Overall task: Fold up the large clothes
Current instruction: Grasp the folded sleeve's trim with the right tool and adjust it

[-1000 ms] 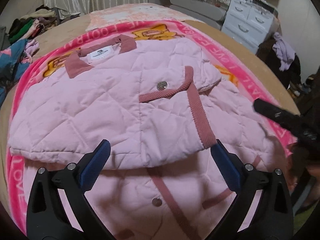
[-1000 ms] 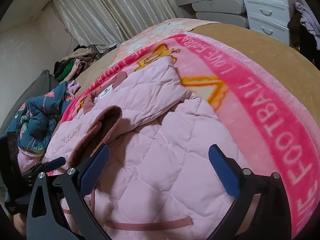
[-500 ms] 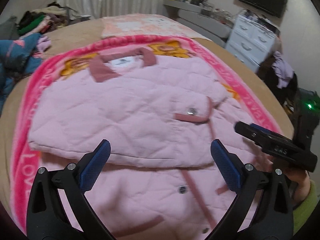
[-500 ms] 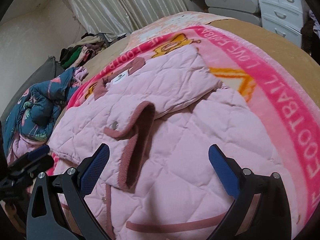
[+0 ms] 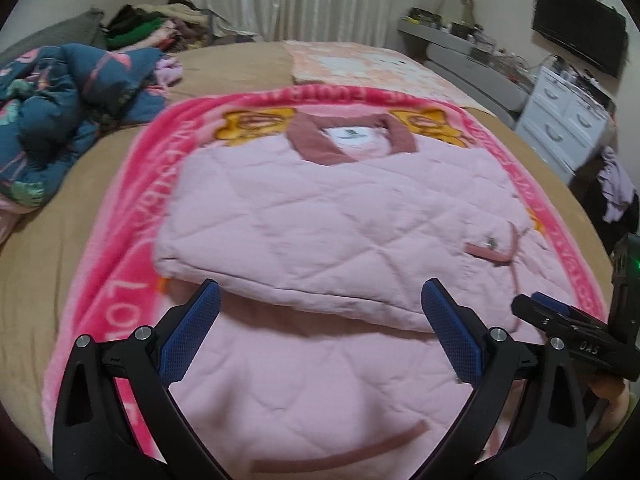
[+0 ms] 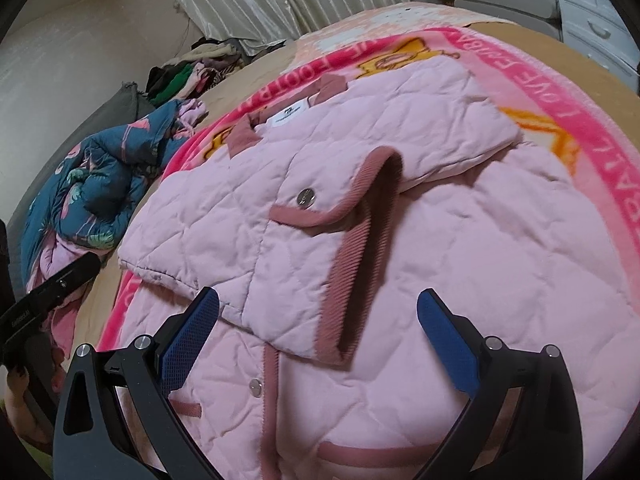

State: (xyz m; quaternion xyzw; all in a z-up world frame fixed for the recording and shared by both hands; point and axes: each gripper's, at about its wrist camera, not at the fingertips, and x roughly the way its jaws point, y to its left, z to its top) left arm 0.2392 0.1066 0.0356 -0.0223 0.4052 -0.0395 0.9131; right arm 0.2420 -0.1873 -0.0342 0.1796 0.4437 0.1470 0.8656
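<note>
A pink quilted jacket [image 5: 320, 216] with dusty-rose trim lies on a bright pink blanket [image 5: 132, 216] on the bed. Both sleeves are folded across its chest, and the collar [image 5: 352, 136] points to the far side. My left gripper [image 5: 320, 332] hovers open over the lower half of the jacket, holding nothing. My right gripper [image 6: 318, 332] is open too, above the jacket [image 6: 440, 240] beside the trimmed cuff [image 6: 360, 252] of the folded sleeve. The right gripper's body shows at the right edge of the left wrist view, and the left gripper's at the left edge of the right wrist view.
A crumpled blue patterned quilt [image 5: 60, 120] lies on the bed's left side, with a pile of clothes [image 5: 152, 28] behind it. White drawers [image 5: 568, 124] and a wall screen [image 5: 580, 40] stand to the right. The tan bedsheet [image 5: 52, 248] surrounds the blanket.
Both grippers have pulled back and up from the jacket, so more of the bed shows. The left one has also turned left. The jacket has stayed in place.
</note>
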